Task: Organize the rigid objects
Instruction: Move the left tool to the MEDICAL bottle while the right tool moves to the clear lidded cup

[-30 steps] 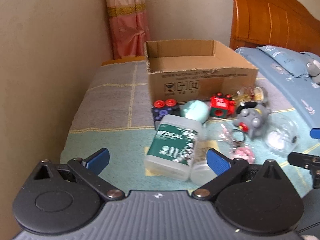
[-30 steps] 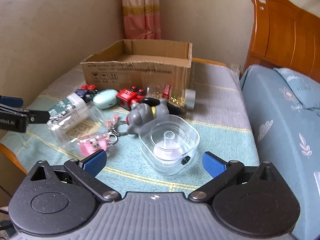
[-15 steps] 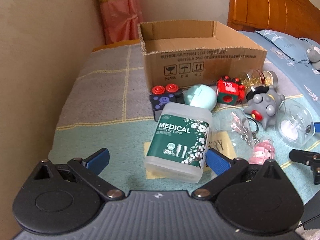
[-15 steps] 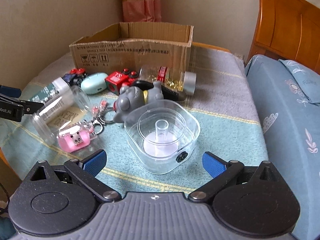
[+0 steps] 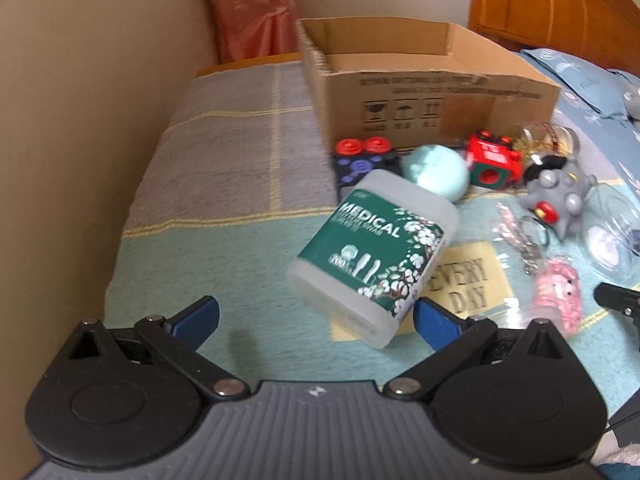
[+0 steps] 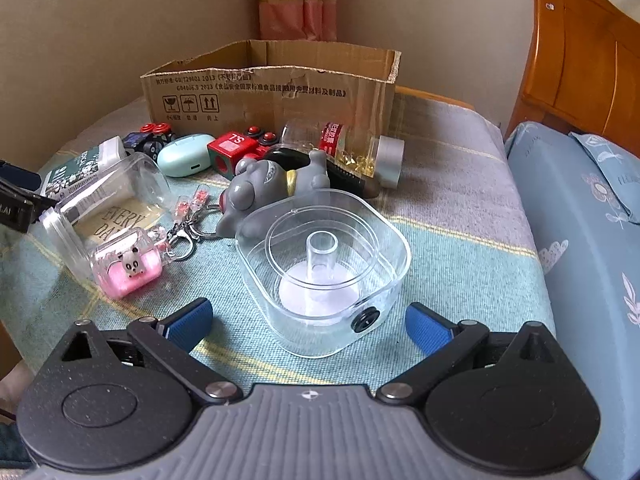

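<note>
Toy clutter [image 6: 256, 184] blocks box front [image 6: 272, 96] (cloth left [image 5: 224, 184] bare).

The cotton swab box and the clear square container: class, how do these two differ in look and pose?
The cotton swab box is frosted with a green MEDICAL label and lies on its side; the clear square container is see-through, unlabelled, and sits upright with its opening up. The swab box is closed, while the clear container is open, with a short tube standing inside. Both are rigid plastic, rest on the cloth and lie outside the cardboard box.
</note>
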The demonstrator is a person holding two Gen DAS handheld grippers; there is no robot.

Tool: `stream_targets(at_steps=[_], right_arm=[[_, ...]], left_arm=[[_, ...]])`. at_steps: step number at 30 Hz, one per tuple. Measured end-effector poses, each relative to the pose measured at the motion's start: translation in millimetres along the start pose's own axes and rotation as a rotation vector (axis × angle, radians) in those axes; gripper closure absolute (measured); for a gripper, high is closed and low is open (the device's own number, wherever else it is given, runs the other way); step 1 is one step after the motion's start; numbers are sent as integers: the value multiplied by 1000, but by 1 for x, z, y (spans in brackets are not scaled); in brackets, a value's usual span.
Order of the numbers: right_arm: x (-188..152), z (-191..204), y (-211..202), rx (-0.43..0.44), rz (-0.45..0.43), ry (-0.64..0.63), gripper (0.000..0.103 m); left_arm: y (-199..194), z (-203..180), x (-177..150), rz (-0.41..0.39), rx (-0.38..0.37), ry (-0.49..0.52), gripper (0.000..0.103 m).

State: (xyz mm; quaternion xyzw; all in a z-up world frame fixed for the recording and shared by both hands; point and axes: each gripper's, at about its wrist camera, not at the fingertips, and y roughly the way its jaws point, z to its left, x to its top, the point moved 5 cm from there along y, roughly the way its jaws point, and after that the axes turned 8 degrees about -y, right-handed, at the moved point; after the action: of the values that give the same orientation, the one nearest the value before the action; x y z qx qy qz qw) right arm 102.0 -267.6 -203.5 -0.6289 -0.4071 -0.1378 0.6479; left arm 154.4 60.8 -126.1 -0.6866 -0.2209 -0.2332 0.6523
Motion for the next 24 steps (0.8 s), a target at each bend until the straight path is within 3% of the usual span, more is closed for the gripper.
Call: stream_targets(at_steps=[9, 16, 24], right_arm=[[-1, -1, 1, -1, -8, 1, 0], [-1, 0, -1, -3, -22, 1, 0], [-2, 0, -1, -2, -31, 0, 0]], left_arm=[[4, 38, 4, -2, 154, -85, 1], [-18, 11, 13, -53, -35, -58, 1], [5, -20, 32, -77, -54, -23, 1]])
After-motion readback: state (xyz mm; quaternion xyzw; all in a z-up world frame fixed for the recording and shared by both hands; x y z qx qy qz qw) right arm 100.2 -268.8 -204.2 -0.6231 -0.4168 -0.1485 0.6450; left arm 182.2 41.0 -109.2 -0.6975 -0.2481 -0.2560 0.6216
